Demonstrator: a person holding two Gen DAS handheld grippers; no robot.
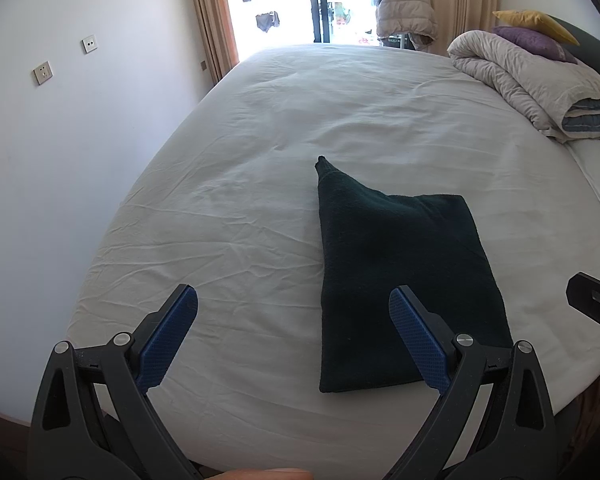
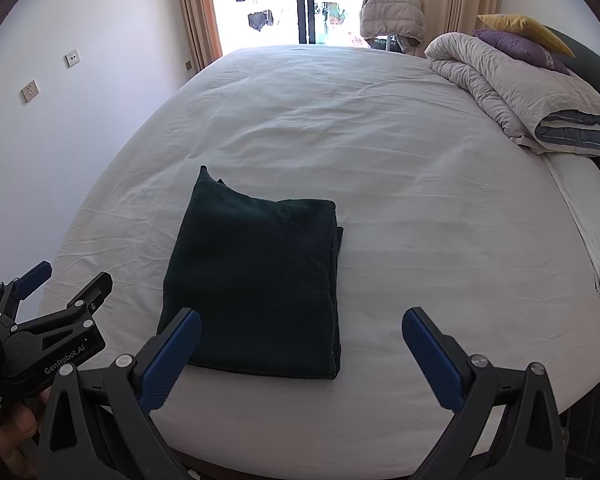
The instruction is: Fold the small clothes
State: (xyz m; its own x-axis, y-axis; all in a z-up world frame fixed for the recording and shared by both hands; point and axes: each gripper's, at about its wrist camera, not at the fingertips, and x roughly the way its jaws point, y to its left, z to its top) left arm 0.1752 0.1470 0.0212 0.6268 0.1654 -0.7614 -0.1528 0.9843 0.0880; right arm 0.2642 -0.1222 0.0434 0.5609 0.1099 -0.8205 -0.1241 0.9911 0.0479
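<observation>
A dark green cloth (image 1: 404, 280) (image 2: 256, 284) lies folded into a rough rectangle on the white bed sheet (image 1: 260, 184) (image 2: 420, 208), with one corner sticking out at its far left. My left gripper (image 1: 294, 300) hovers open above the sheet, near the cloth's near left edge, holding nothing. My right gripper (image 2: 302, 324) is open too, above the cloth's near right corner, empty. In the right wrist view the left gripper (image 2: 68, 280) shows at the left edge, apart from the cloth. A part of the right gripper (image 1: 596, 300) shows at the right edge of the left wrist view.
A rolled grey duvet (image 1: 536, 80) (image 2: 524, 92) with purple and yellow cushions (image 1: 536, 28) lies at the far right of the bed. A padded jacket (image 1: 406, 10) hangs beyond the bed by the balcony door. A wall (image 1: 80, 120) runs along the left.
</observation>
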